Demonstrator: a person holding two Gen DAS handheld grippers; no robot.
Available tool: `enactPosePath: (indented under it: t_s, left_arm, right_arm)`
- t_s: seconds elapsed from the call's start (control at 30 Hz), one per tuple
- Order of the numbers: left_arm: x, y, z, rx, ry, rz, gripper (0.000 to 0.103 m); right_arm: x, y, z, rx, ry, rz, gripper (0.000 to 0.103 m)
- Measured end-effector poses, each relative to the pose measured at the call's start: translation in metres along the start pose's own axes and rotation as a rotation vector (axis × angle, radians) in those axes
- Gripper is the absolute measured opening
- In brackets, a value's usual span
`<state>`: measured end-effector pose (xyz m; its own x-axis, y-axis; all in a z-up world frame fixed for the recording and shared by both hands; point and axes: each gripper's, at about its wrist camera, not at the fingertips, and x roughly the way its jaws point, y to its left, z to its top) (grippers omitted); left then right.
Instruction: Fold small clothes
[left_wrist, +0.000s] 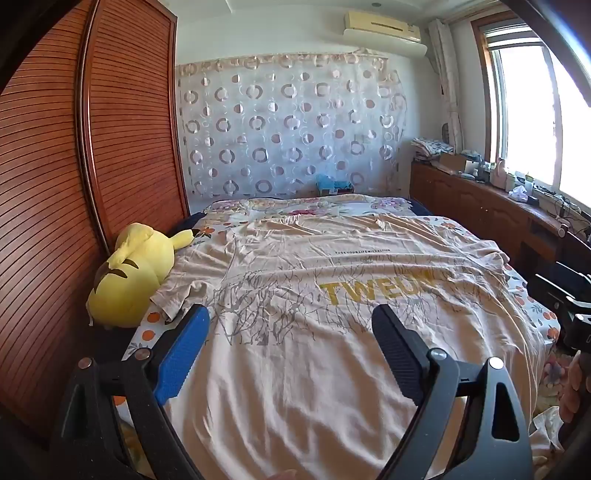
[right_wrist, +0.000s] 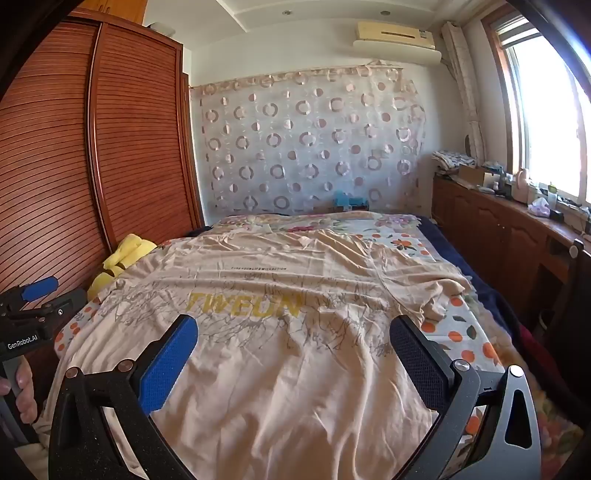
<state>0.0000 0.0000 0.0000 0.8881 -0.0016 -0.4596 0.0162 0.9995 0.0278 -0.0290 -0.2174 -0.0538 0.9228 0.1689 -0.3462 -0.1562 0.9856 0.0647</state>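
A beige T-shirt (left_wrist: 314, 295) with yellow "TWEUN" lettering and grey branch print lies spread flat on the bed, collar end far, hem toward me; the same T-shirt (right_wrist: 280, 332) fills the right wrist view. My left gripper (left_wrist: 291, 317) hovers open above the shirt's lower left part, with nothing between its blue and black fingers. Over the lower right part my right gripper (right_wrist: 295, 328) also stands open and empty. At the left edge of the right wrist view the left gripper (right_wrist: 33, 295) shows from the side, held by a hand (right_wrist: 22, 391).
A yellow plush toy (left_wrist: 129, 273) lies at the bed's left edge against the slatted wooden wardrobe (left_wrist: 92, 166). The floral bedsheet (right_wrist: 454, 332) shows right of the shirt. A wooden cabinet (right_wrist: 498, 236) with clutter runs under the window on the right.
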Motion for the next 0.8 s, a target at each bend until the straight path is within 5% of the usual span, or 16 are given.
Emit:
enactPosePath:
  t_s: [0.8]
  left_arm:
    - [0.0001,0.0000,0.0000,-0.005,0.000,-0.003,0.090]
  right_arm:
    - [-0.0029,-0.0019,0.0004,0.006,-0.001,-0.006,0.103]
